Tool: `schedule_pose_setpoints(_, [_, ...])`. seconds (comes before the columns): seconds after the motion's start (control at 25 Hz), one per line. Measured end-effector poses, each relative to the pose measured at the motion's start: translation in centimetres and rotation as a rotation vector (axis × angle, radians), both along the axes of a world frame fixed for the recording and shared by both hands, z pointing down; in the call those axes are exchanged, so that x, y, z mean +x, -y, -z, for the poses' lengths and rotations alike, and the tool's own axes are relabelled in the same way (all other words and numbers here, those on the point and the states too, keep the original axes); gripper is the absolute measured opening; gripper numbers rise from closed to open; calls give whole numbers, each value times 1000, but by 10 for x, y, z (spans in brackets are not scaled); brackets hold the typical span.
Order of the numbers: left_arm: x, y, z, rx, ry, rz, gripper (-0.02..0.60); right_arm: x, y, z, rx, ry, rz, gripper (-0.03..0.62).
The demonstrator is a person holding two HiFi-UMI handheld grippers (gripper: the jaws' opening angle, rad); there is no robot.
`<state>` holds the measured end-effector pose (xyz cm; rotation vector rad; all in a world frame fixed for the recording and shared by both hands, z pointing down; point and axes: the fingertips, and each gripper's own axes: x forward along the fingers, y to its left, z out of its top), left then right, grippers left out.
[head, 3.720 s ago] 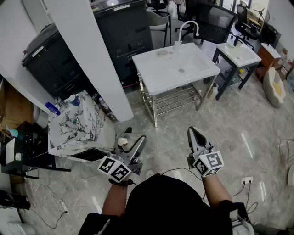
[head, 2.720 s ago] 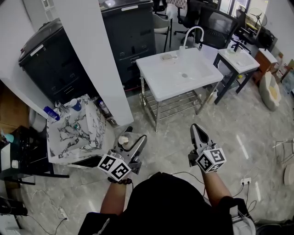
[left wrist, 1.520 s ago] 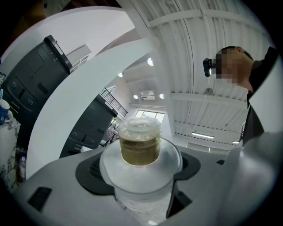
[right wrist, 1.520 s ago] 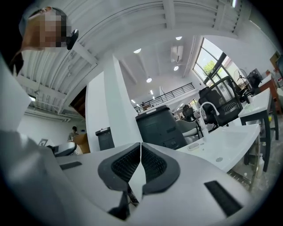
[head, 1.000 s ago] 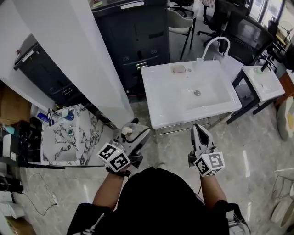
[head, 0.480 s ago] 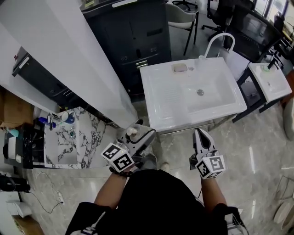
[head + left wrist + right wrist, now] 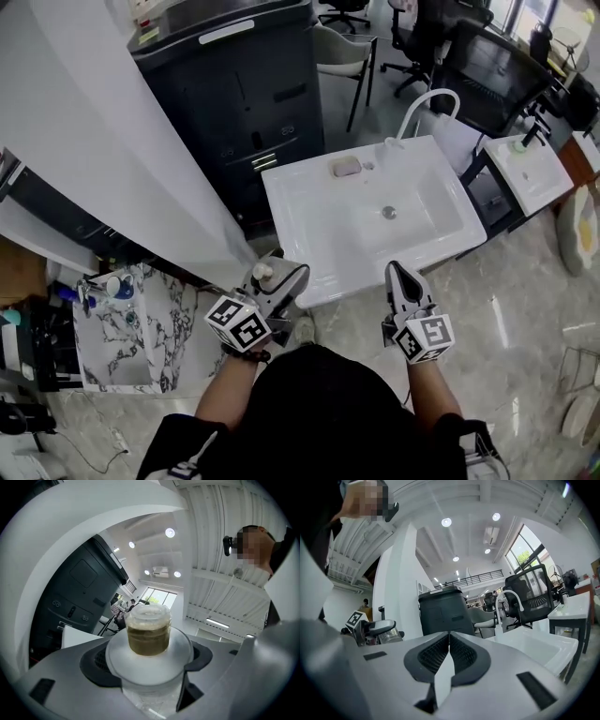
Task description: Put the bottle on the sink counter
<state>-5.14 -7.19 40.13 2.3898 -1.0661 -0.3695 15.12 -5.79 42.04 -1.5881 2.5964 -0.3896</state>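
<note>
My left gripper (image 7: 277, 278) is shut on a clear bottle (image 7: 265, 273) with a pale cap and brownish contents; it hangs just off the near left corner of the white sink counter (image 7: 309, 234). In the left gripper view the bottle (image 7: 149, 634) stands upright between the two jaws, its cap toward the camera. My right gripper (image 7: 398, 277) is shut with nothing in it and hovers at the counter's front edge, right of the bottle. Across in the right gripper view, the left gripper (image 7: 377, 631) shows with the bottle.
The sink has a basin (image 7: 398, 216), a curved white faucet (image 7: 422, 108) and a soap dish (image 7: 346, 167) at the back. A dark cabinet (image 7: 234, 84) stands behind it, a white pillar (image 7: 94, 159) to the left, and a marble-topped stand (image 7: 131, 328) lower left.
The sink counter has come closer in the head view. Both grippers now sit at its front edge, the bottle still held in the left one.
</note>
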Motion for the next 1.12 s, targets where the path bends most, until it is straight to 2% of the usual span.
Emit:
schedule_pose_setpoints(0.24, [1,48,0,33,44,-56,356,-21,48,14,34,-43,-8,31])
schedule_pose_setpoints(0.4, [5,71,-1,26,16,-95,356,-36,70,18,28,-46,-7,31])
schedule_pose_setpoints(0.6, [5,93,-17,15,26,-133,356,-33,84,11,16,-68,-46,31])
schedule_pose_setpoints(0.76, [4,105,-40,-45,13,-122,356,-25,86,-9,-38,-119,-52,31])
schedule_pose_setpoints(0.92, [8,123,-56,-83,15,-106,356,-14,98,-25,-86,-125,-59,31])
schedule_pose_setpoints(1.12, [10,153,-75,-123,30,-50,356,-14,123,-47,-138,-130,2,32])
